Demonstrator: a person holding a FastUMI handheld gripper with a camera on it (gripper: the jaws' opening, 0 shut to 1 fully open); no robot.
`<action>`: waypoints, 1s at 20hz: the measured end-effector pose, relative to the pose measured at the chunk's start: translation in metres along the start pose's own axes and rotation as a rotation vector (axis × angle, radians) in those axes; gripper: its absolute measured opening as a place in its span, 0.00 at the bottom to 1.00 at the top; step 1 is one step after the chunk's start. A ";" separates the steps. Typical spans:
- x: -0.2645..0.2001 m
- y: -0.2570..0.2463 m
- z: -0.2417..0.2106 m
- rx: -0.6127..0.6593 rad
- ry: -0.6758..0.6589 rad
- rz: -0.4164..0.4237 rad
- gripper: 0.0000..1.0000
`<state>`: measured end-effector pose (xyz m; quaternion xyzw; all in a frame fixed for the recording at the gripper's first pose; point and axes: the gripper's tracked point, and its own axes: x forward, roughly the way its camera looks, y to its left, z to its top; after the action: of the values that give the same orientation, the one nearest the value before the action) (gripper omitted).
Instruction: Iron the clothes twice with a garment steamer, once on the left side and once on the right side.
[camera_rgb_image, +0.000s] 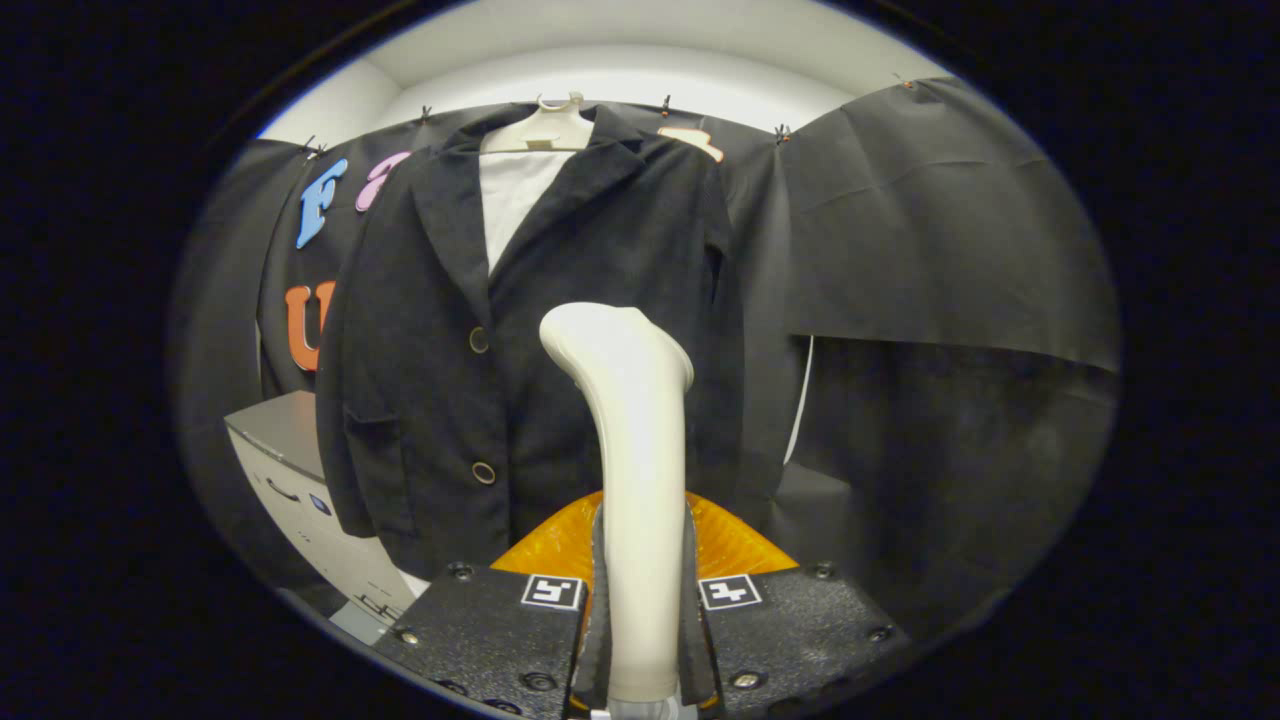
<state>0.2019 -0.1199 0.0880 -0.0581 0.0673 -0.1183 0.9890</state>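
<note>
Gripper (640, 640) clamps steamer (630, 440) by its handle; smooth, stiff plastic, likely slippery, so grip low. Jacket (520, 330) hangs soft ahead.

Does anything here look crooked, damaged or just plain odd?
Nothing stands out. The black jacket hangs straight on its hanger, buttoned, and the gripper holds the white steamer upright before it.

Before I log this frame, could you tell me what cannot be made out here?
- Steamer head face: turned toward the jacket, so contact is unclear, gripper view.
- Steamer base: hidden between the fingers.
- Jacket hem: behind the steamer's orange part.
- Cabinet: partly behind the jacket.
</note>
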 end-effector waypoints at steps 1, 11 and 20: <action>-0.001 -0.001 -0.008 -0.001 0.005 -0.008 0.29; -0.008 -0.001 -0.086 -0.029 0.109 -0.011 0.29; -0.002 0.002 -0.139 -0.049 0.206 -0.005 0.29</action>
<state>0.1795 -0.1314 -0.0490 -0.0701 0.1716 -0.1245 0.9748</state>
